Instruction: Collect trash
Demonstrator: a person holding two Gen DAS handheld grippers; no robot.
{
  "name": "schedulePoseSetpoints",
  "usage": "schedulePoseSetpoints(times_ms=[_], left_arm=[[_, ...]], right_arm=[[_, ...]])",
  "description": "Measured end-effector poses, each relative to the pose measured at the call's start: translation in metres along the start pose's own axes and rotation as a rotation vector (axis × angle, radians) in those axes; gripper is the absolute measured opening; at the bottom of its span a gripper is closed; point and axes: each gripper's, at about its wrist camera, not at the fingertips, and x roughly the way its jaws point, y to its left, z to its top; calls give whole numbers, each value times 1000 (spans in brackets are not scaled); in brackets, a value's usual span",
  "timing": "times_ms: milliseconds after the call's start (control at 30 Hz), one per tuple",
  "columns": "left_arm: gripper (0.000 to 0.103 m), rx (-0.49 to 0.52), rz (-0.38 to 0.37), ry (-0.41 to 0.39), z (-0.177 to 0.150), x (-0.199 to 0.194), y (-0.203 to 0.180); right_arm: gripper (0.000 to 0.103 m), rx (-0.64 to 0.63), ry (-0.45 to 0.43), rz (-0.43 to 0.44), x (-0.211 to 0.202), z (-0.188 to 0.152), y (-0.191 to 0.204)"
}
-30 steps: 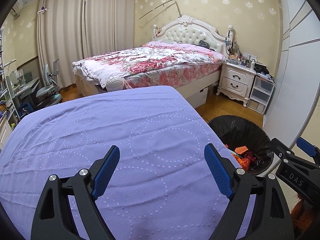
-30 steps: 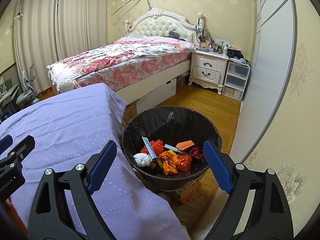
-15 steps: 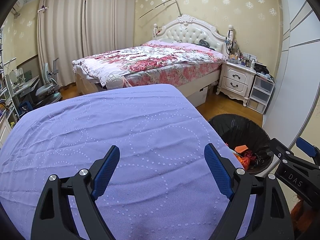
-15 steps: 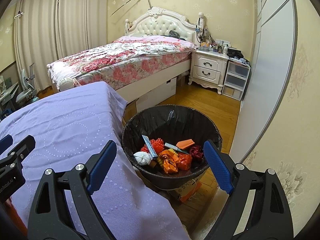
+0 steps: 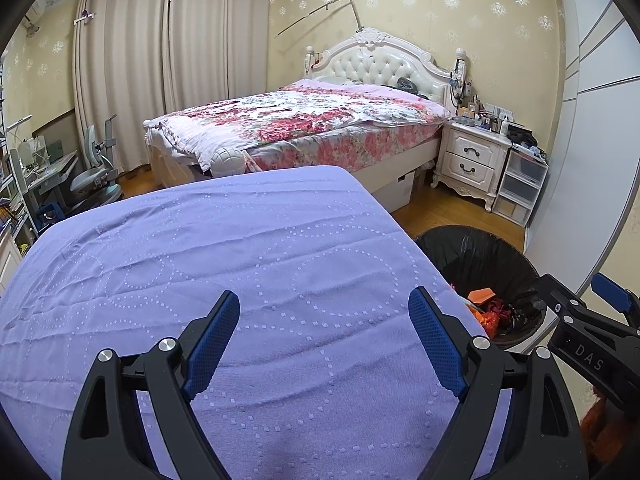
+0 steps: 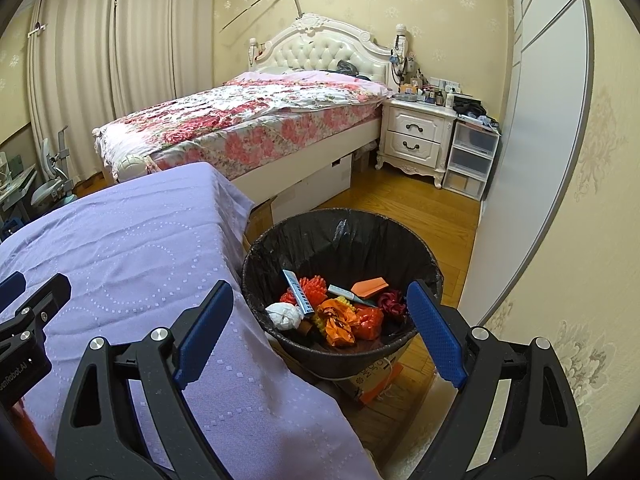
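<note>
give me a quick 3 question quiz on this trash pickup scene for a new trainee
1. True or false: the right hand-held gripper grips a piece of trash.
2. Where does the trash bin stand relative to the purple-covered table: A) on top of it, B) on the floor beside its edge, C) under the bed?
3. Fill in: the orange paper plane lies inside the ____.

Key
1. False. Its jaws stand apart with nothing between them, as do those of the left hand-held gripper.
2. B.
3. Trash bin, on top of the other trash, beside a white crumpled wad.
</note>
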Motion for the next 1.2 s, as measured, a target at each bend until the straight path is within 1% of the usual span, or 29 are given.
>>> schedulePoseSetpoints(times_ms=[900,1200], left_arm=[[84,1,-5,10,-6,2,-3],[84,2,-10,2,-8,1,-3]], right_arm=[[87,0,0,0,1,0,-1],[87,0,1,0,0,-1,0]])
